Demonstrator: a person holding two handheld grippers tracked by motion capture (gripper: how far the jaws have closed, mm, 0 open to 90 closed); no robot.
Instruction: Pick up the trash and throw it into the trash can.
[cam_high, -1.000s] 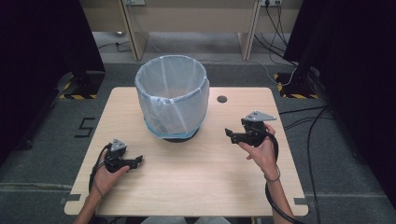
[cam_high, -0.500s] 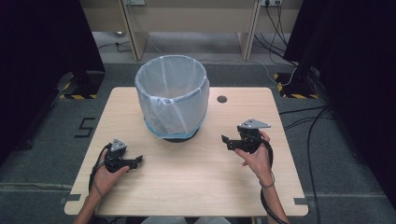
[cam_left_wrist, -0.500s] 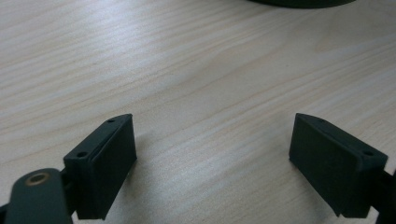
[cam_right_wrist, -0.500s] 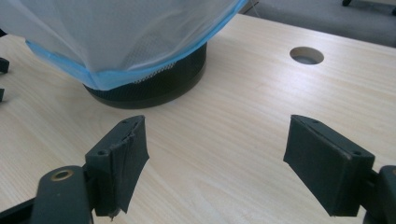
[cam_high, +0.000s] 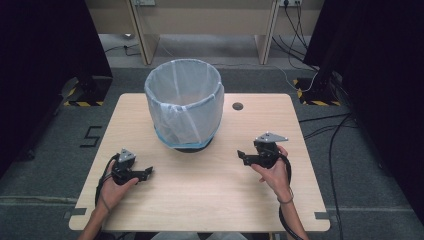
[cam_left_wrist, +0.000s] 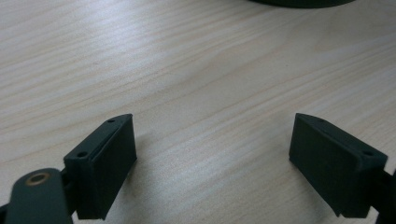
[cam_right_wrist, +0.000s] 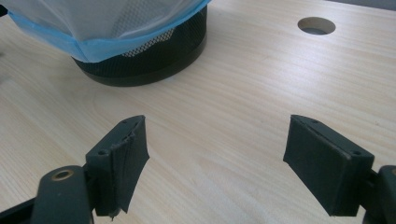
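both jaws gape empty as left gripper (cam_high: 144, 173) and right gripper (cam_high: 243, 157) flank the lined wastebasket (cam_high: 183, 102); approach level, wide.

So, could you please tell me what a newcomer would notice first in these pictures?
Probably the black mesh bin lined with a pale, blue-edged bag, standing at the table's far middle. Next, the two hand-held tools nearer the person: left gripper and right gripper, both with jaws wide open and empty over bare wood.
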